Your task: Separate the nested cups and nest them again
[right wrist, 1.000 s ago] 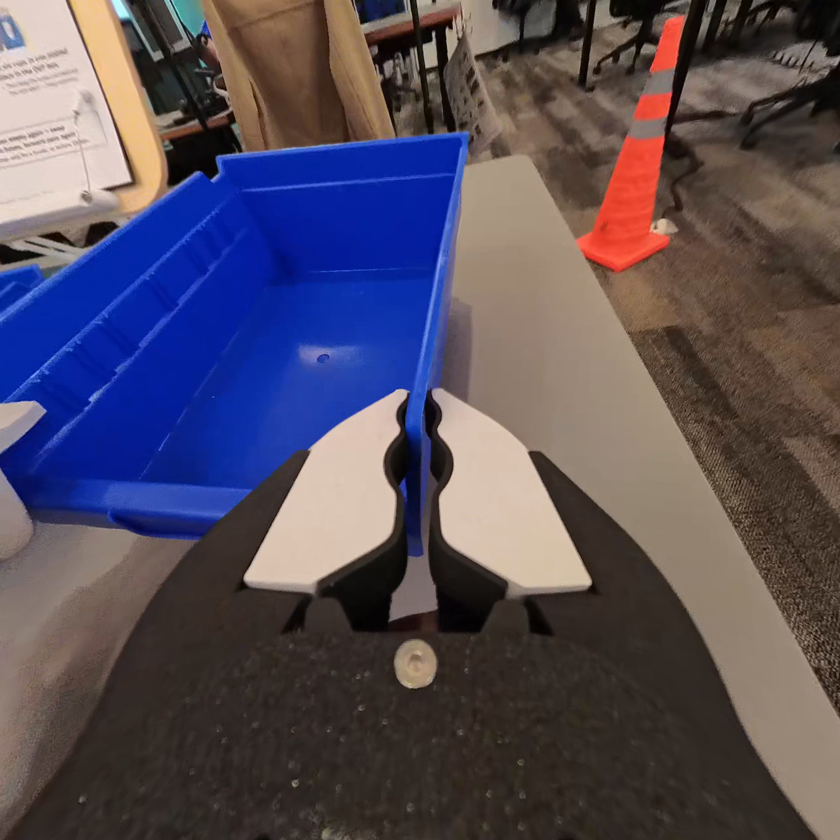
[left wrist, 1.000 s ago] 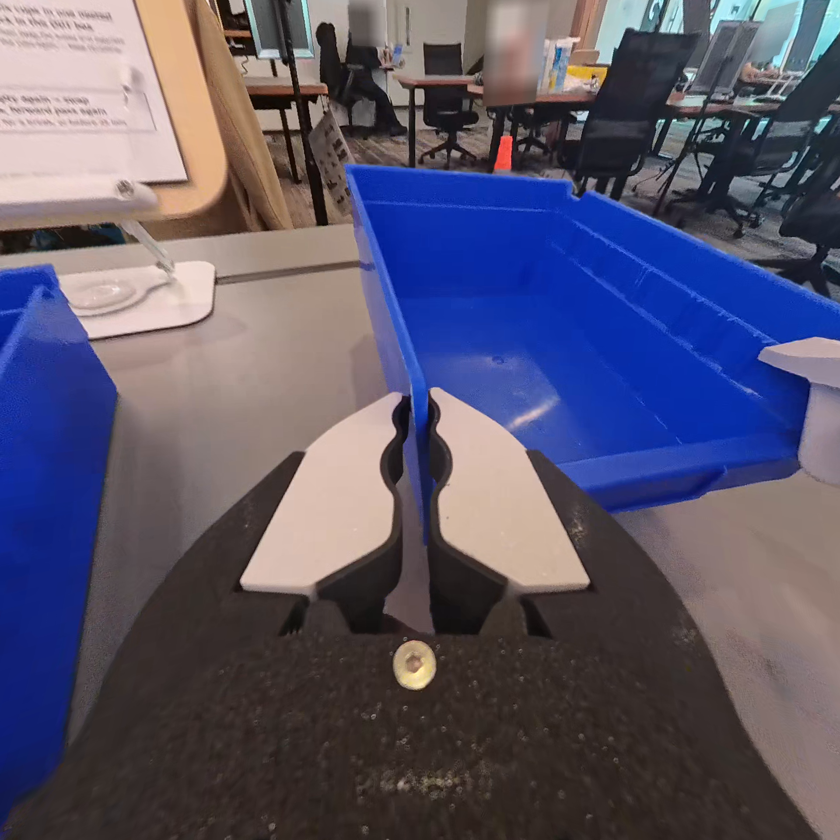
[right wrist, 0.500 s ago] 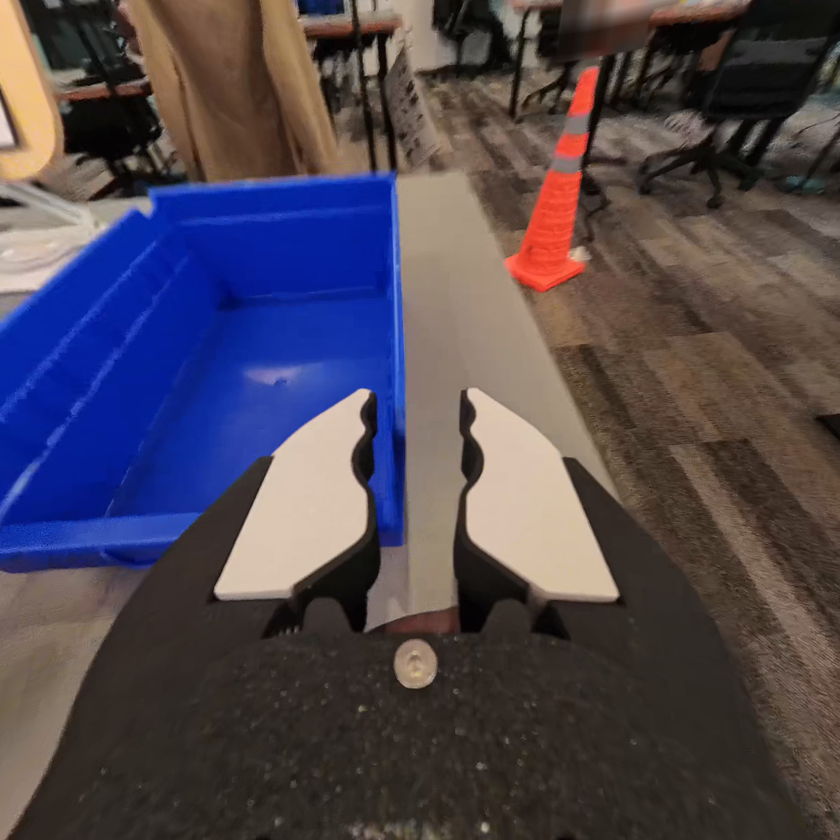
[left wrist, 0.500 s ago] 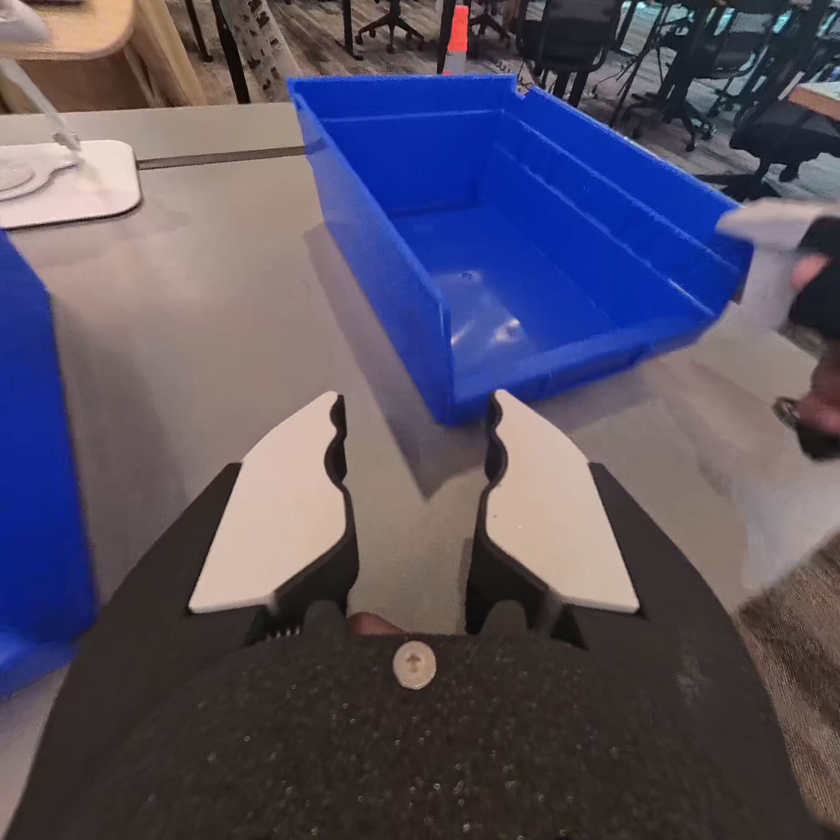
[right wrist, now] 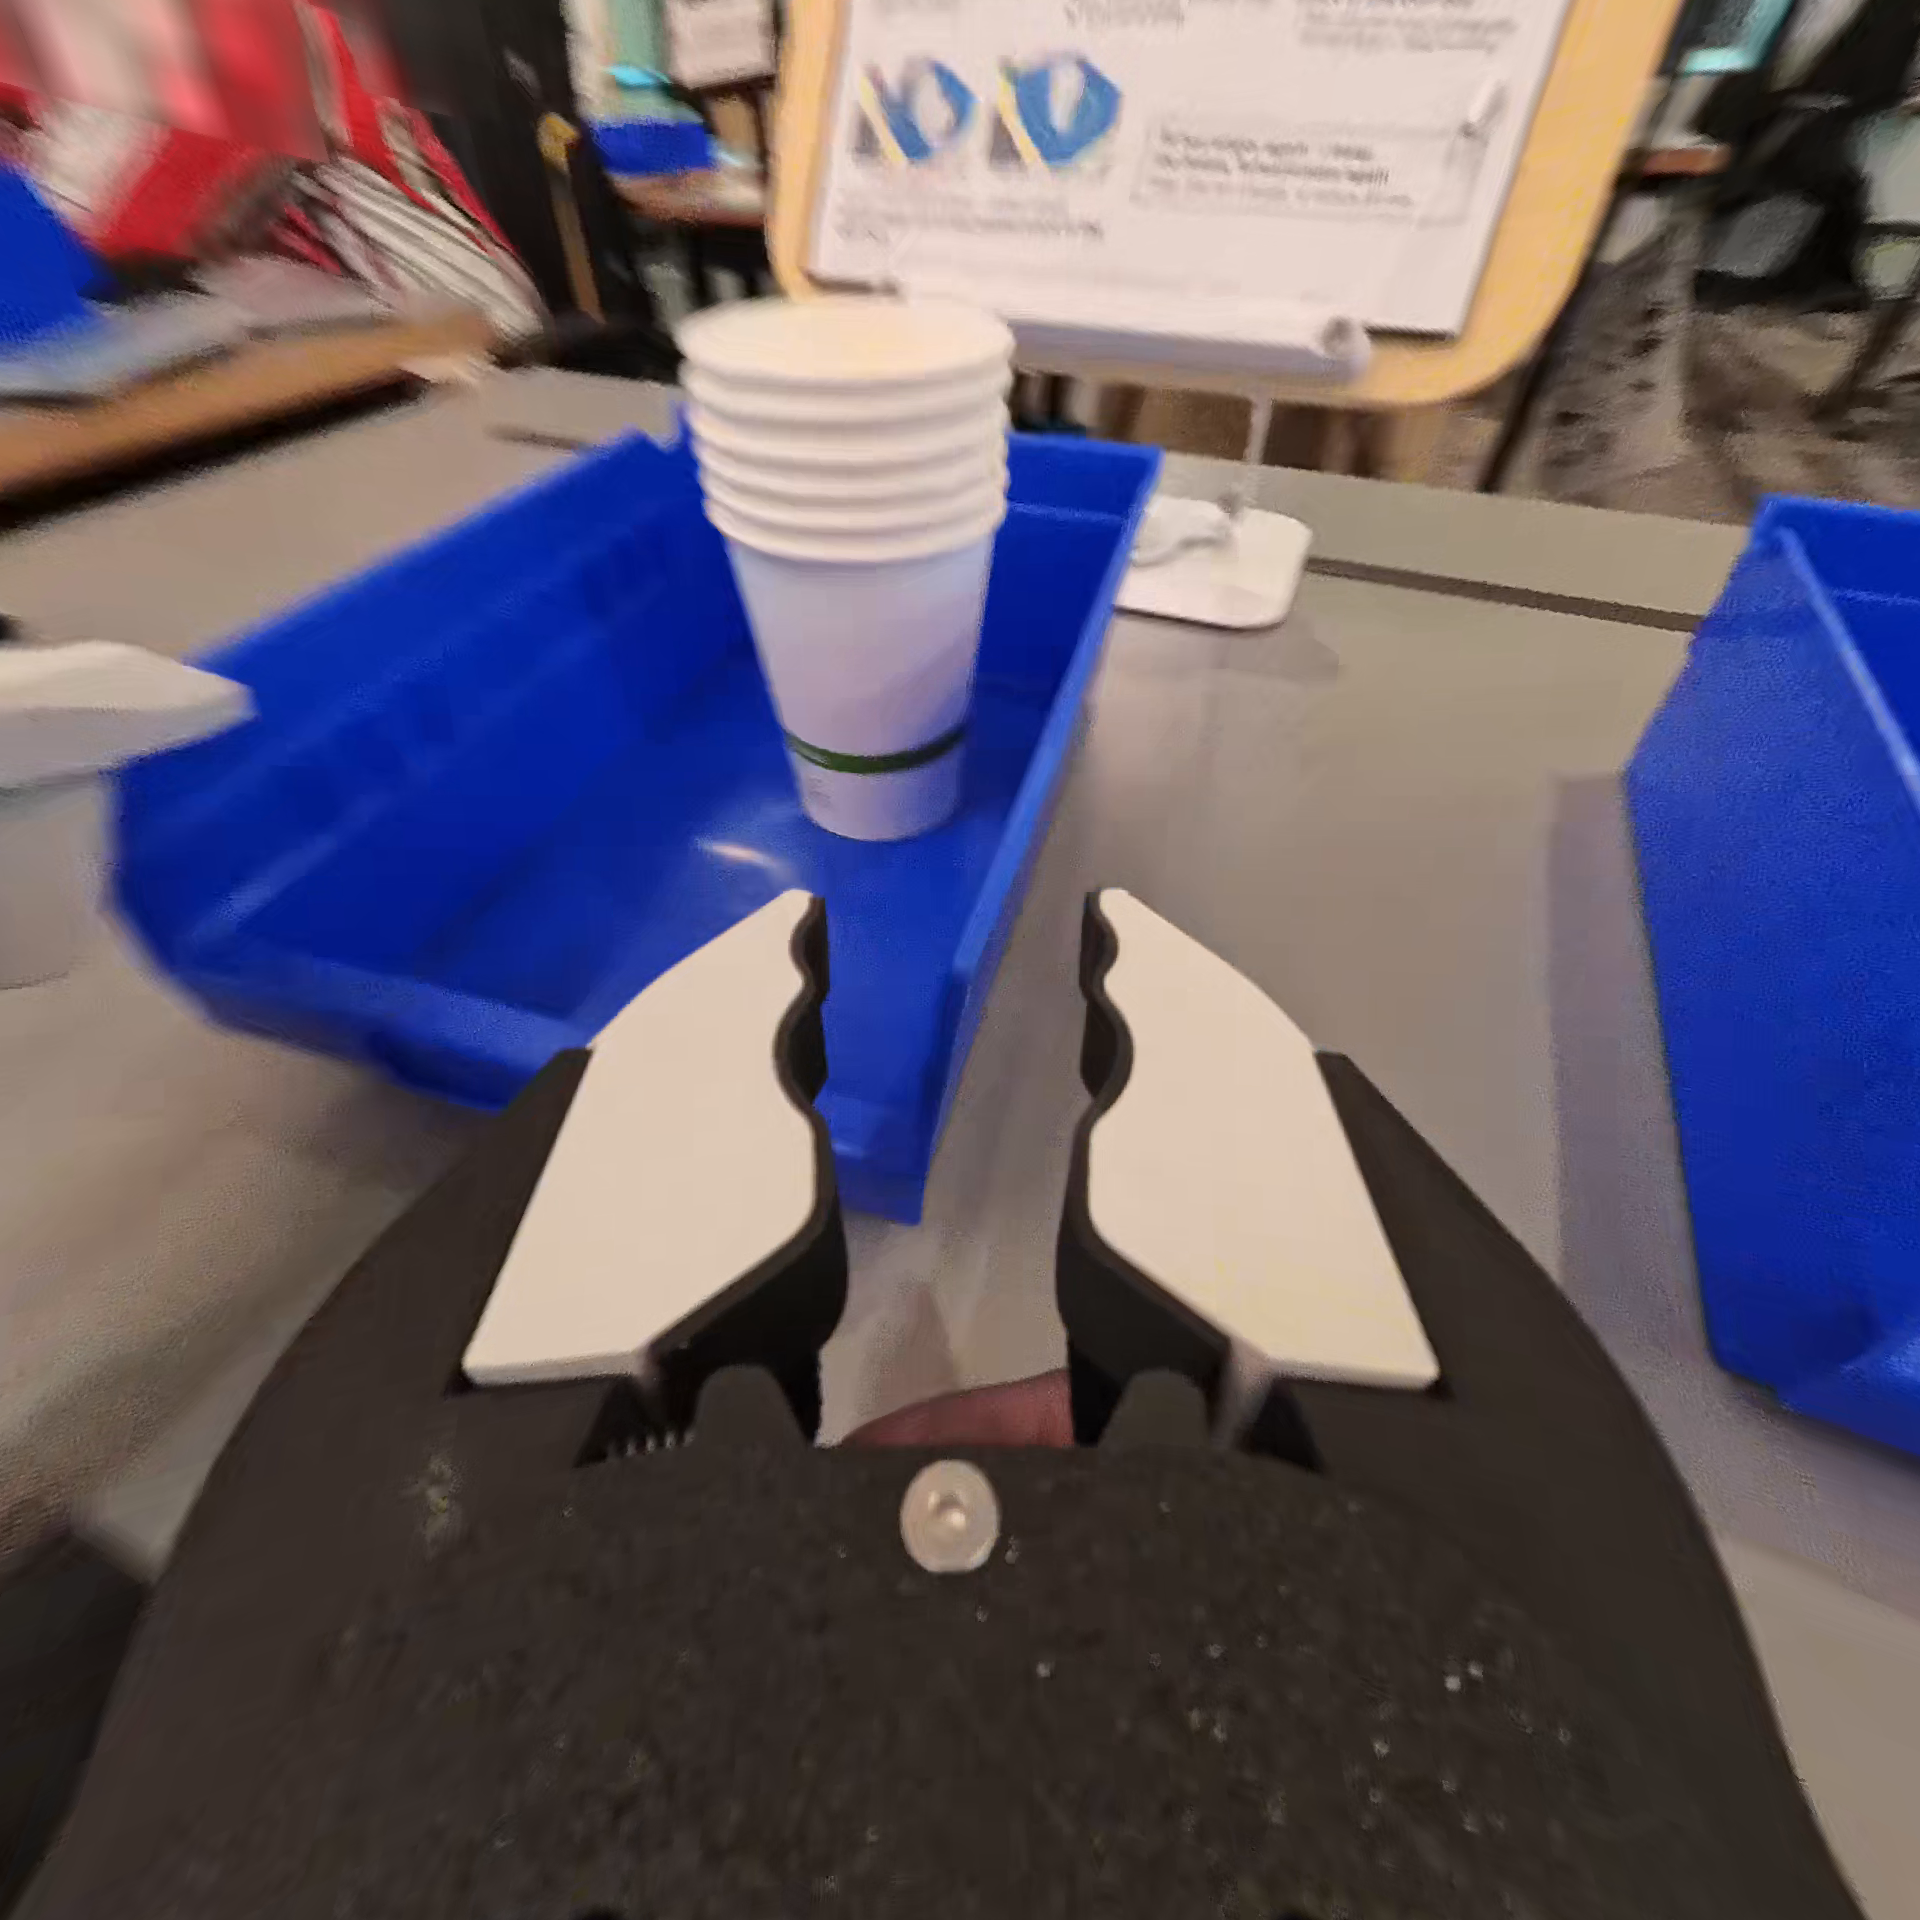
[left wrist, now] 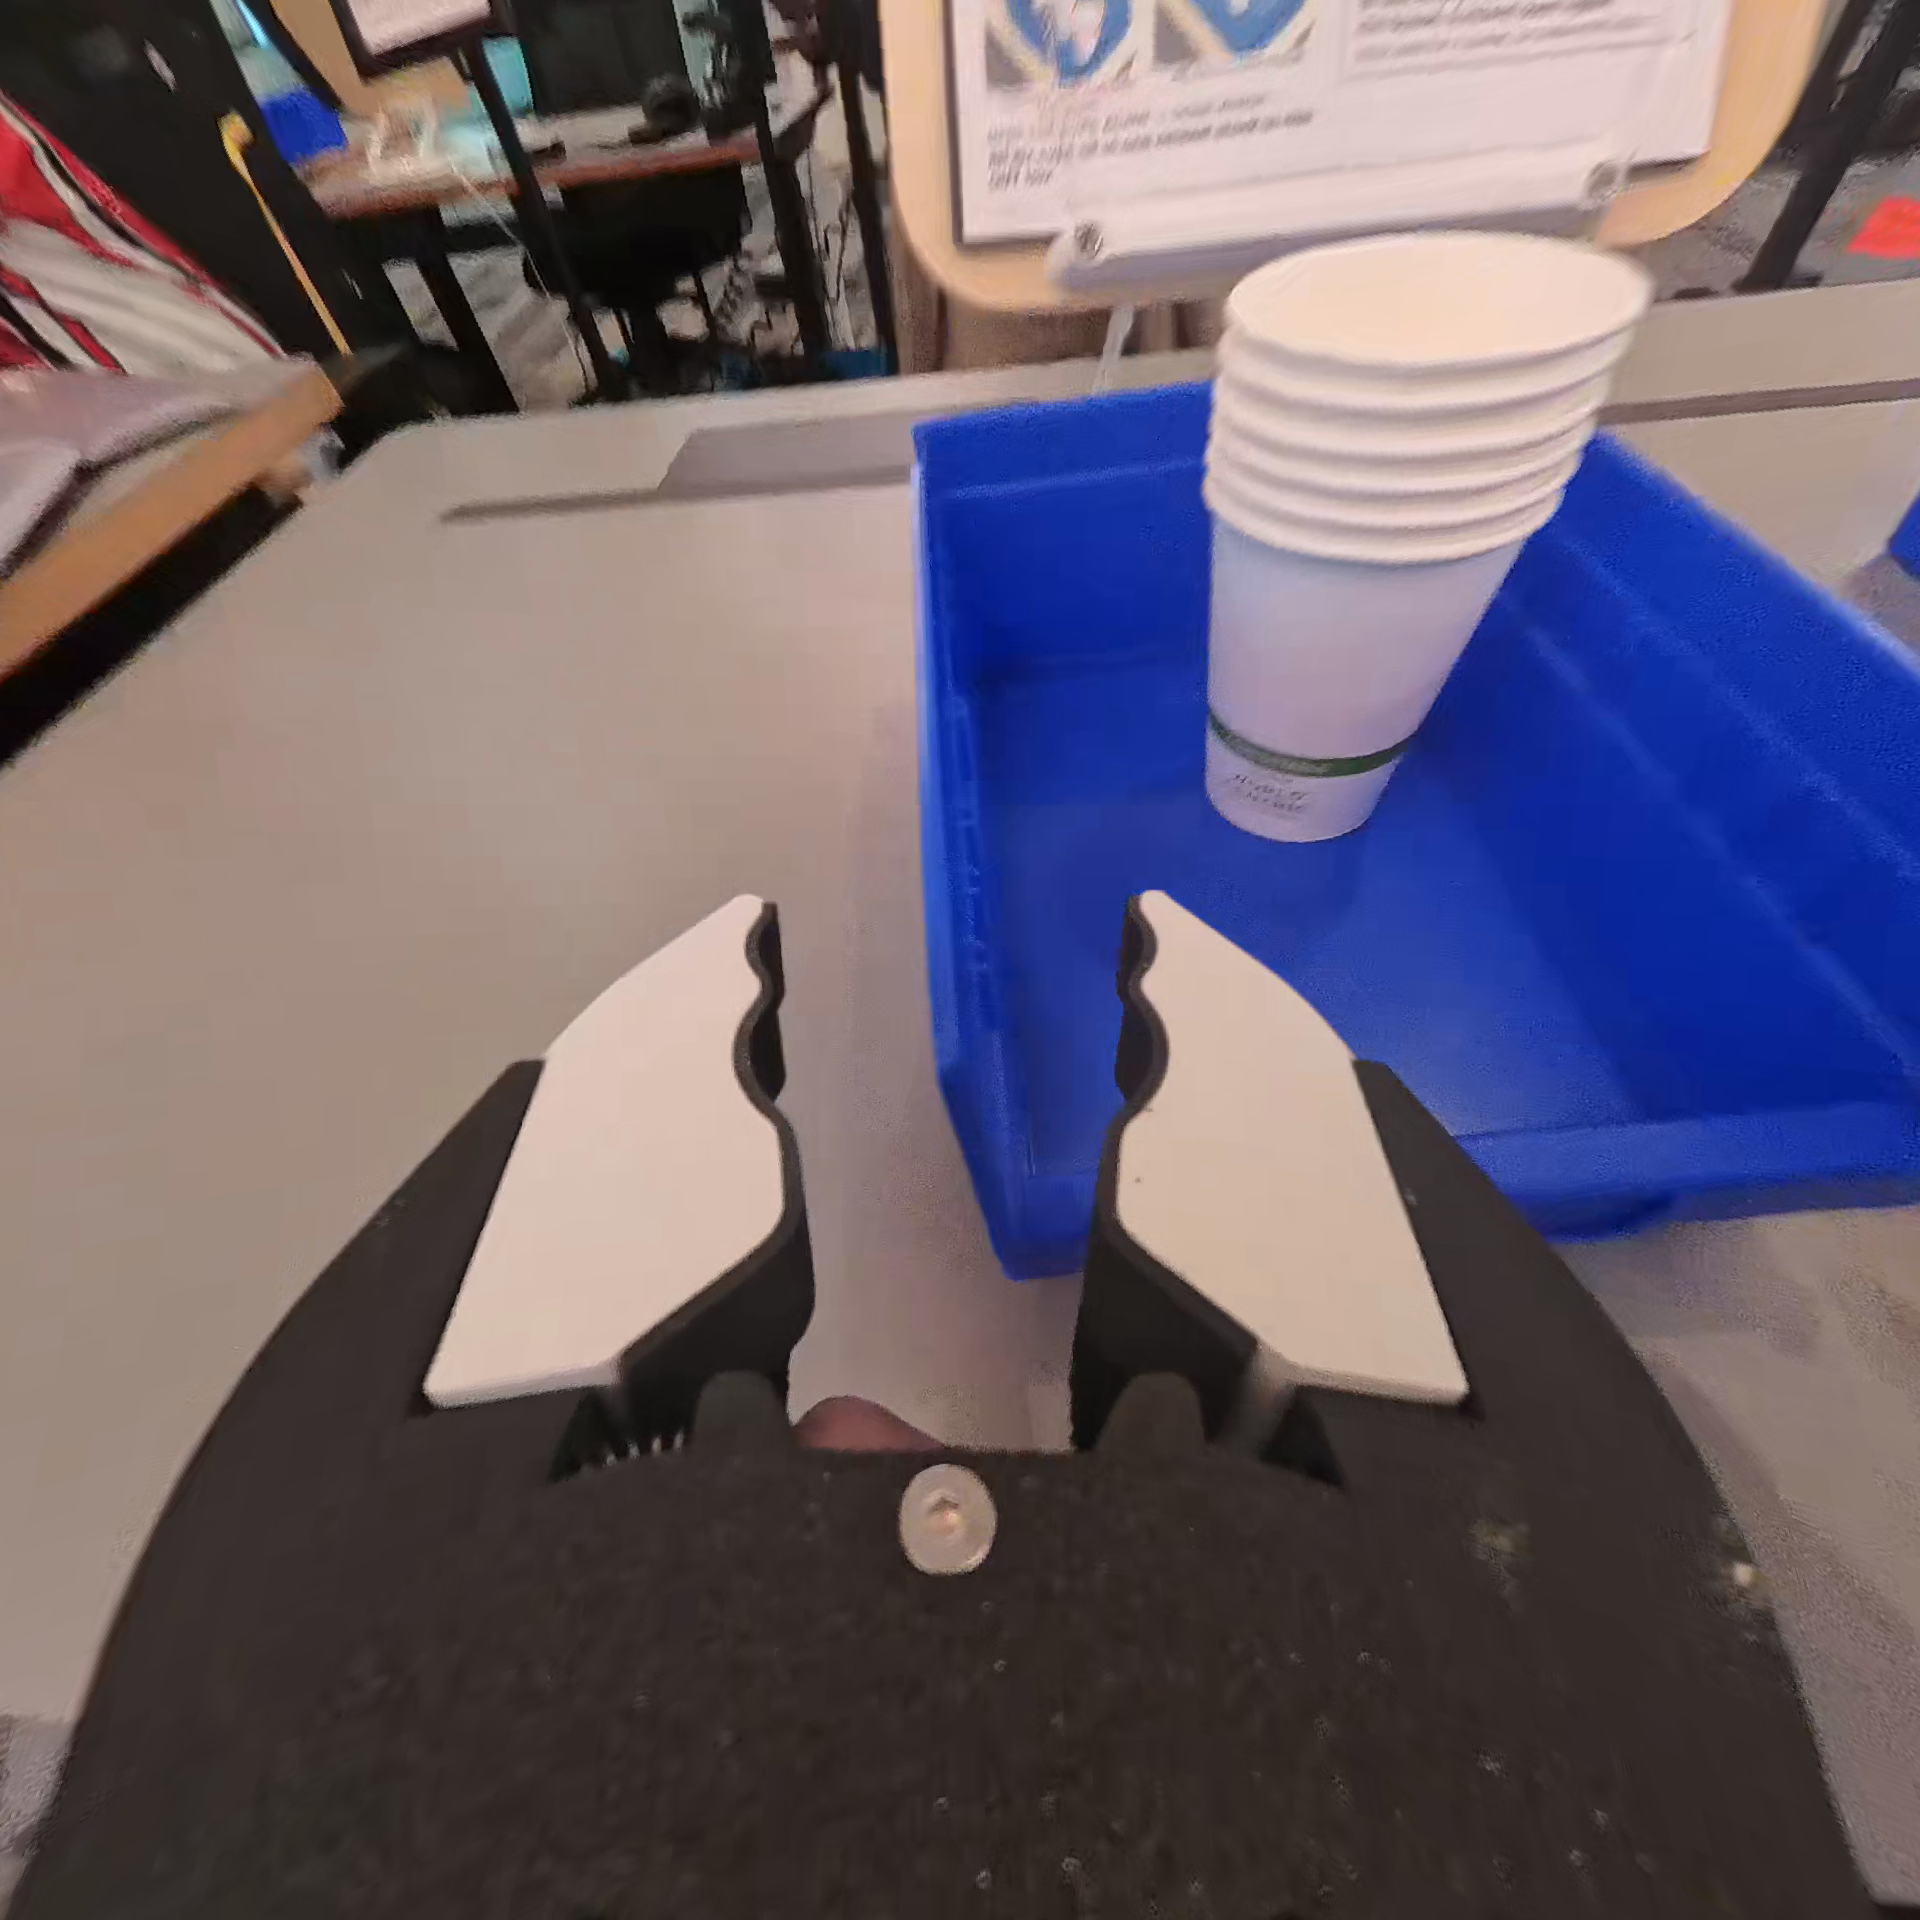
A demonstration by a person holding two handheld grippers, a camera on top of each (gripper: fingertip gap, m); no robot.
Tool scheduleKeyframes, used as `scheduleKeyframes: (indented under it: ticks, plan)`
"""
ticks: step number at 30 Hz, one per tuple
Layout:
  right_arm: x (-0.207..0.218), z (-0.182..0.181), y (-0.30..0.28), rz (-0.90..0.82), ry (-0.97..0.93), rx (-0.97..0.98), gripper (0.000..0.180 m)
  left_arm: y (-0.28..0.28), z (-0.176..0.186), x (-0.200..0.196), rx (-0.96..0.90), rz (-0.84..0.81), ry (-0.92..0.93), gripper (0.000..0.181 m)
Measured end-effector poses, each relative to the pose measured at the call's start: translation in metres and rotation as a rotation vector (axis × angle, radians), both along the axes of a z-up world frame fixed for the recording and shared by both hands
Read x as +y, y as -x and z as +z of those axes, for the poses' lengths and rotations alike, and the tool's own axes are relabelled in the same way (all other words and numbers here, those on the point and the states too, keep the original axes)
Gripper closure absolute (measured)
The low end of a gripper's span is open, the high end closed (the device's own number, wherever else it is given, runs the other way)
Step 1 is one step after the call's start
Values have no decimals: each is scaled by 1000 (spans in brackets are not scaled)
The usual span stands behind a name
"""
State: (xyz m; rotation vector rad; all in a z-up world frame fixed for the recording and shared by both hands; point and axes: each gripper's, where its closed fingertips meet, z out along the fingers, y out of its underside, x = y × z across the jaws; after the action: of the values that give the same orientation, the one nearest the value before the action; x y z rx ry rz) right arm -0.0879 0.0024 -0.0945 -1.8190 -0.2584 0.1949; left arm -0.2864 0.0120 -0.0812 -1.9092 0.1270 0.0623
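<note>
Item: table [left wrist: 468,727], grey, bearing all that follows, listed left to right.

1. Left gripper [left wrist: 945,914]: both jaws spread wide, nothing between them, hovering above the table at the near-left corner of the bin. Its tip also shows at the left edge of the right wrist view [right wrist: 104,707].

2. Blue bin [left wrist: 961,831], seen from the right as well [right wrist: 416,790]: 1 open tray, long axis running away from the grippers. Holds only the stack.

3. Stack of nested cups [left wrist: 1351,582], also [right wrist: 862,623]: white paper, upright, long axis vertical, base on the bin floor towards the far right side. About 7 rims countable; motion blur makes the count uncertain. None separated yet.

4. Right gripper [right wrist: 951,914]: jaws spread, empty, hovering over the bin's near-right corner.

5. Second blue bin [right wrist: 1787,935]: 1, at far right, contents hidden.

6. Sign stand [right wrist: 1216,561]: 1, behind the bins.

Key relation: the stack lies ahead and right of the left gripper, ahead and slightly left of the right gripper. The right gripper looks nearer, by judgement.
</note>
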Motion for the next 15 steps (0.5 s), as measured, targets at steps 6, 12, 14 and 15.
scheduleKeyframes:
  ticks: [6, 12, 14, 15]
  plan:
    - [29, -29, 11, -120, 86, 137, 156, 2, -41, 26, -131, -69, 108, 142]
    - [34, -28, 21, -217, 137, 194, 177, 13, -40, 32, -126, -28, 115, 176]
    - [34, -25, 39, -218, 134, 205, 177, 29, -36, 31, -121, -11, 113, 176]
    - [35, -23, 52, -211, 128, 211, 177, 41, -33, 31, -121, -8, 108, 176]
